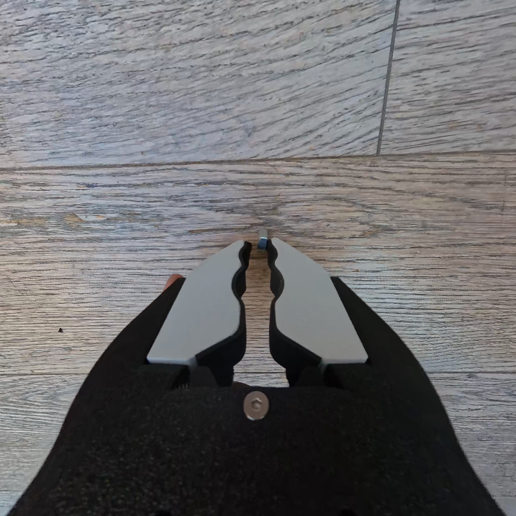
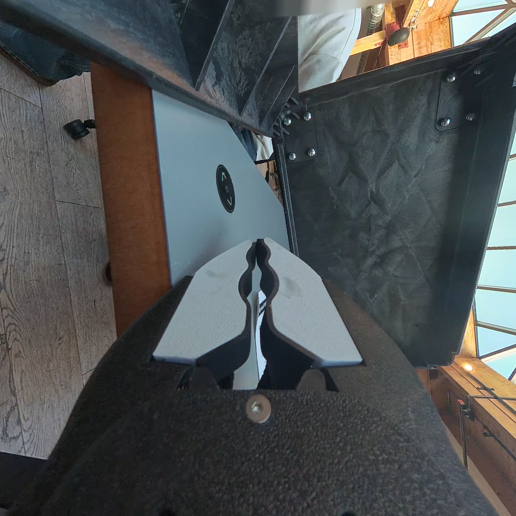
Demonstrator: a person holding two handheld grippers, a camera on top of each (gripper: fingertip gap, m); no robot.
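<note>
In the left wrist view, my left gripper [image 1: 259, 243] points down at a grey wood-grain floor [image 1: 195, 97]. Its jaws stand a narrow gap apart. A small metal hex nut [image 1: 262, 241] sits on the floor between the fingertips, against the right fingertip [image 1: 279, 251], with a sliver of space to the left one. In the right wrist view, my right gripper [image 2: 256, 243] has its tips touching and nothing is clamped at them. It hovers over a grey panel [image 2: 190, 156]. A white label strip [image 2: 261, 321] shows through the gap lower down.
A fingertip [image 1: 171, 280] shows left of the left gripper. The grey panel carries a black oval control [image 2: 225, 188] and has a brown wooden edge [image 2: 125, 167]. A black quilted panel [image 2: 391, 209] stands to the right, with a person in white clothing [image 2: 324, 47] beyond. There is about 120 cm between the tips of the two grippers.
</note>
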